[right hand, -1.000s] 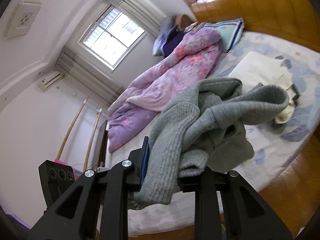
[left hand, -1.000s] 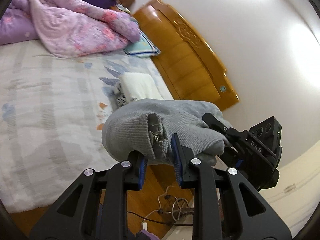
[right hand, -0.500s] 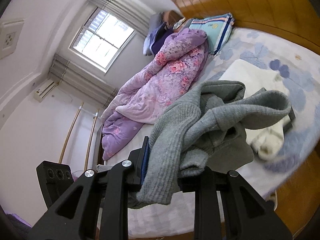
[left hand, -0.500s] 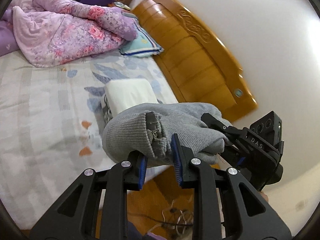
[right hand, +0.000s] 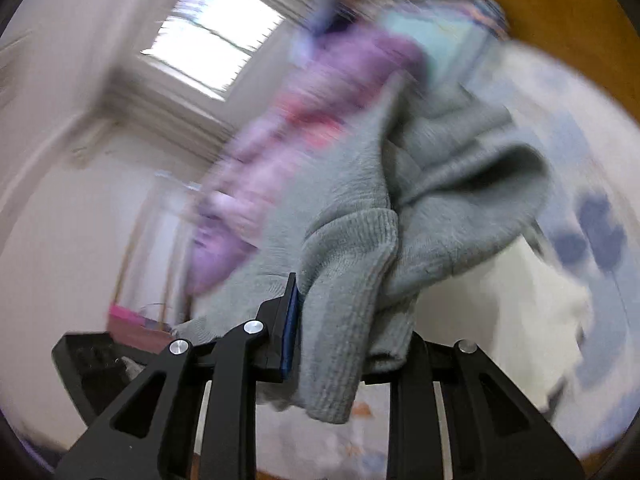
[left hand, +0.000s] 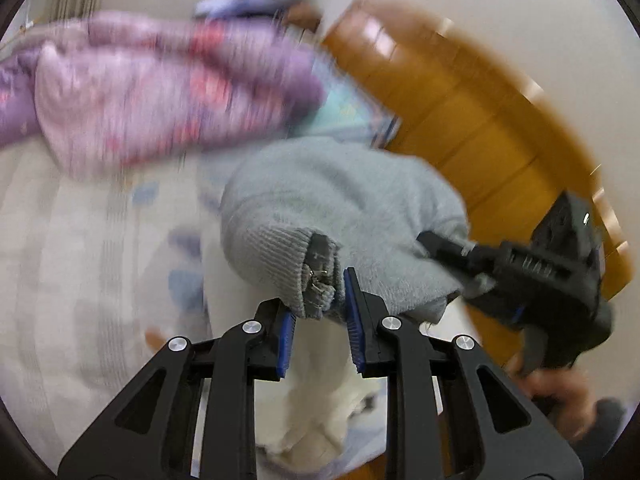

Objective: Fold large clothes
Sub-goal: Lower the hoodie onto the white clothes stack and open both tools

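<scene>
left gripper (left hand: 320, 304) clamped on grey sweater (left hand: 340, 208) ribbed edge; right gripper (right hand: 344, 320) pinching sweater hem, above bed (left hand: 80, 280).

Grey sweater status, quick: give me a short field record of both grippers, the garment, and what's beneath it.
garment: grey sweater, bunched, lifted off the bed
left gripper: shut on the sweater's ribbed edge
right gripper: shut on a thick fold of the sweater
beneath: white folded item on the patterned bedsheet
background: purple floral quilt, wooden headboard
image quality: heavy motion blur, both views
</scene>
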`<act>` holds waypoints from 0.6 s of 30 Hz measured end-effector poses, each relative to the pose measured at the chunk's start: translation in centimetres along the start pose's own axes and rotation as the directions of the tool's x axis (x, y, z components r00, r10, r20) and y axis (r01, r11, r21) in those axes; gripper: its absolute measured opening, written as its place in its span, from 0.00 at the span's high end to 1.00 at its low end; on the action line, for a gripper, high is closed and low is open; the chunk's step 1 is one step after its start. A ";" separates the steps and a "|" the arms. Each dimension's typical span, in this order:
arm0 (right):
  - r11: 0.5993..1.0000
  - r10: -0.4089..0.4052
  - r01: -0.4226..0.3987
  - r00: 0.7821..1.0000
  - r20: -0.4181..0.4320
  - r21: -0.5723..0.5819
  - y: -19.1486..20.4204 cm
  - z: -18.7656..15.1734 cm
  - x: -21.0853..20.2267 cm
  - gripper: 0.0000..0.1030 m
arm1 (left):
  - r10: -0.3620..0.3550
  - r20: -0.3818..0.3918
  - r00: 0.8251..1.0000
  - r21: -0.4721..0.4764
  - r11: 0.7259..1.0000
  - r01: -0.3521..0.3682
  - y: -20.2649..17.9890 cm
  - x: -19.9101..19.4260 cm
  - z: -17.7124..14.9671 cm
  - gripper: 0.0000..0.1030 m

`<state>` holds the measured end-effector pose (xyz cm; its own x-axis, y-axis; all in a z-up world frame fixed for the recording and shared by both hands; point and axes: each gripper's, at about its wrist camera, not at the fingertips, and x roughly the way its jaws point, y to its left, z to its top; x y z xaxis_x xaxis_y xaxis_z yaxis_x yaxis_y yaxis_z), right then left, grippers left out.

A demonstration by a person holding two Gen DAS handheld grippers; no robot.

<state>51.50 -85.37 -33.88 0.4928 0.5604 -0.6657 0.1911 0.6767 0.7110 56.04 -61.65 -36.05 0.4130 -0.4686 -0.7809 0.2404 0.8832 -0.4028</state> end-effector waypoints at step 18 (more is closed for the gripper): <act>0.970 -0.128 0.172 0.963 -0.237 0.174 -9.3 -2.4 3.5 0.73 | 0.108 -0.190 0.976 -0.037 0.992 -0.117 2.6 4.9 -4.2 0.47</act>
<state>49.42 -88.52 -43.38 0.2493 0.5658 -0.7859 0.4180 0.6692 0.6144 55.02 -61.54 -42.91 0.2619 -0.3582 -0.8962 0.1581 0.9320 -0.3263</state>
